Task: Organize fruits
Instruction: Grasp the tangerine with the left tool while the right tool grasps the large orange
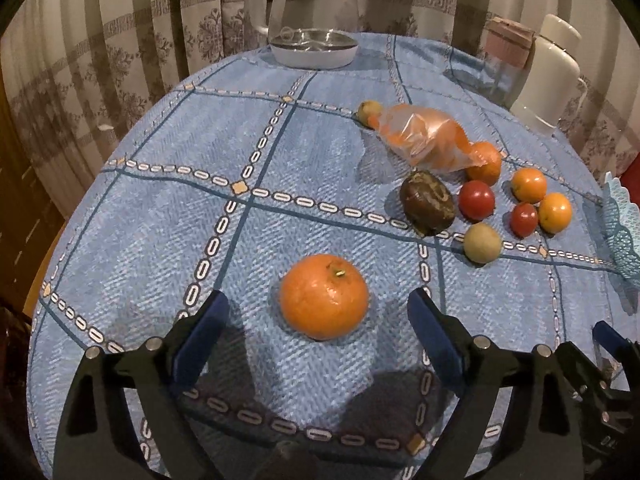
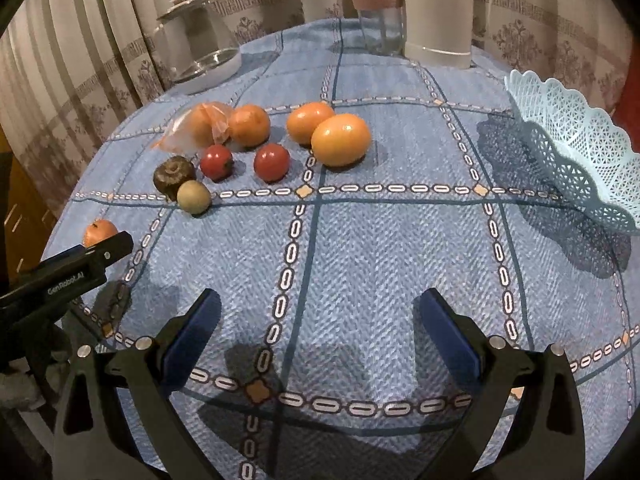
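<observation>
Left wrist view: left claw (image 1: 318, 314) spread wide, released, grasping nothing; its blue-padded fingers (image 1: 208, 332) flank a large round orange mandarin (image 1: 324, 297), which sits on the blue checked tablecloth of the counter (image 1: 160, 208) just ahead of the tips, touching neither pad. At 1–2 o'clock from the mandarin lies the remaining fruit: a dark brown wrinkled fruit (image 1: 427, 203), a pale green round fruit (image 1: 482, 242) just at its 4 o'clock, two red tomatoes (image 1: 476, 199), several small orange fruits (image 1: 529, 185), and a crumpled clear plastic bag with orange fruit inside (image 1: 424, 136). Glass kettle on white base (image 1: 313, 12) at 12 o'clock on the far edge; white jug (image 1: 550, 72) at 2 o'clock. Right claw's black frame (image 1: 600, 372) shows at 4 o'clock. Right wrist view: right claw (image 2: 320, 332) likewise released, jaws wide apart over bare cloth, holding nothing. Fruit cluster at 11 o'clock, well apart from the tips; two large oval orange fruits (image 2: 341, 140) touching each other at 12 o'clock. Light blue lattice plastic basket (image 2: 580, 152) at 2 o'clock, tilted near the counter edge; no fruit visible in it. The mandarin is at 9 o'clock, partly hidden behind the left claw's black arm.
</observation>
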### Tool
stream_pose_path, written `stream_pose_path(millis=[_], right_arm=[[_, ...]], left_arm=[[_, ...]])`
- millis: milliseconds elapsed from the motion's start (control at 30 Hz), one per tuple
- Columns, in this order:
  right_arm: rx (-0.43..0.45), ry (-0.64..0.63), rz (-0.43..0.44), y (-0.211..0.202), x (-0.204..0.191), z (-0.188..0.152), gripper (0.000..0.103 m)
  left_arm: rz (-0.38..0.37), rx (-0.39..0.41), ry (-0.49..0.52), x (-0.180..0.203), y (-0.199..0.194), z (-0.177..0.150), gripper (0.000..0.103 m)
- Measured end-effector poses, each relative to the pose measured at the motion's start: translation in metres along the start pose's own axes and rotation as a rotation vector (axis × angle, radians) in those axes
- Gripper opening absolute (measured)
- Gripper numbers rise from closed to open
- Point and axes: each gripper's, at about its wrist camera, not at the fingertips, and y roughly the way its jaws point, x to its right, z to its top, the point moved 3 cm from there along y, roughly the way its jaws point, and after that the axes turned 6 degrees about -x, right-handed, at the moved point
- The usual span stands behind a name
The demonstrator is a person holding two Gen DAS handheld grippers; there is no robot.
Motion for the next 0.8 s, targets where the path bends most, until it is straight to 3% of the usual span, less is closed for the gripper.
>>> stream_pose_path(millis=[267, 567, 633, 700, 733, 800], right_arm=[[-0.036, -0.044, -0.036, 0.006, -0.004, -0.002, 0.101], [-0.075, -0.120, -0.012, 0.007, -0.003, -0.004, 0.101], [-0.075, -0.129, -0.009, 0.007, -0.003, -0.004, 0.101], [-0.068, -0.127, -0.006, 0.006, -0.004, -0.003, 0.101], [-0.065, -0.124, 0.001, 0.005, -0.004, -0.002, 0.101], [-0.049, -0.108, 0.028, 0.003, -0.002, 0.003, 0.101]], left_arm=[[-0.001, 0.000, 0.002, -0.001, 0.003, -0.002, 0.091], [-0.004, -0.008, 0.027, 0.002, 0.004, -0.003, 0.094], [0.005, 0.005, 0.015, 0.000, 0.002, -0.003, 0.088], [0.020, 0.025, -0.008, -0.005, -0.002, -0.003, 0.064], [0.015, 0.030, -0.018, -0.008, -0.004, -0.003, 0.060], [-0.029, 0.036, -0.031, -0.012, -0.006, -0.002, 0.041]])
